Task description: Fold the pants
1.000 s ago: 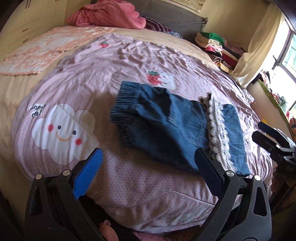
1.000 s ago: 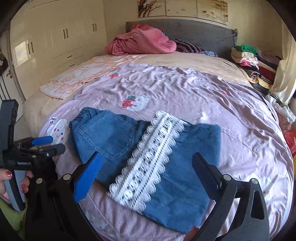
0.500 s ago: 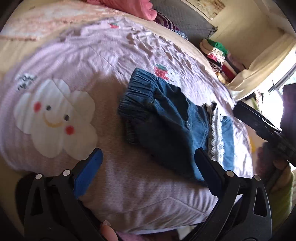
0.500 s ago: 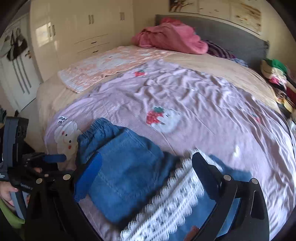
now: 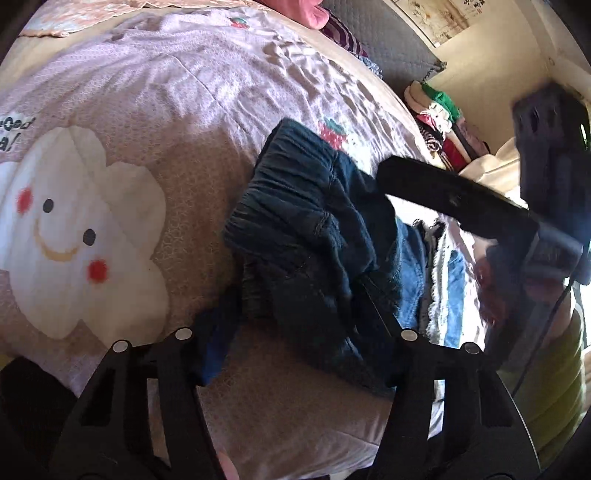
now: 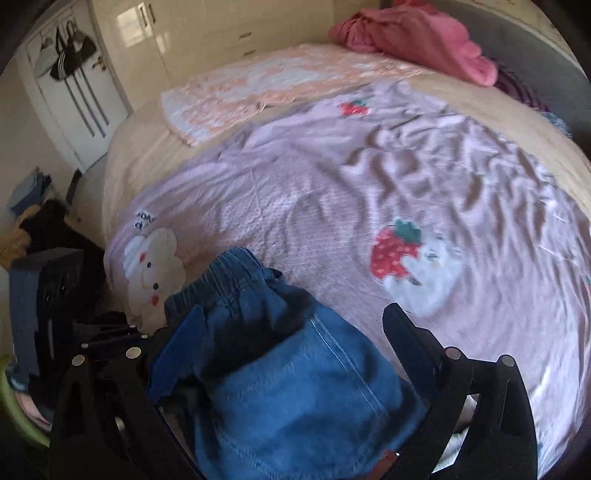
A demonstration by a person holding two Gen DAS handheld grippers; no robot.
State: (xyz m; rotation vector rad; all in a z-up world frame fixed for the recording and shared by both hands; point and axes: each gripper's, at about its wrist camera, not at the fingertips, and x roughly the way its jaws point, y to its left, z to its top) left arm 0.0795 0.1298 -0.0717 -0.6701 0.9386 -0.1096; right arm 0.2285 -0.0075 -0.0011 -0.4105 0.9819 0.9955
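Observation:
Small denim pants [image 5: 314,240] with an elastic waistband [image 6: 229,280] and a white lace trim [image 5: 436,280] lie folded on the pink quilt [image 5: 177,110]. My left gripper [image 5: 295,325] is low at the near edge of the pants. Its jaws are closing with the denim edge between them, and the pads do not press on it. My right gripper [image 6: 291,343] hovers open over the waist end, with the denim [image 6: 288,387] lying between its wide fingers. One black finger of the right gripper [image 5: 454,195] reaches over the pants from the right.
The quilt bears a smiling cloud [image 5: 74,229] and a strawberry print [image 6: 395,254]. A pink blanket heap [image 6: 417,33] and a peach mat [image 6: 258,85] lie toward the headboard. Folded clothes [image 5: 439,110] are stacked at the bed's far side. A door [image 6: 74,103] stands at left.
Both grippers have dropped closer to the pants. The right one swung from the lace end toward the waistband. The left jaws have narrowed around the near denim edge.

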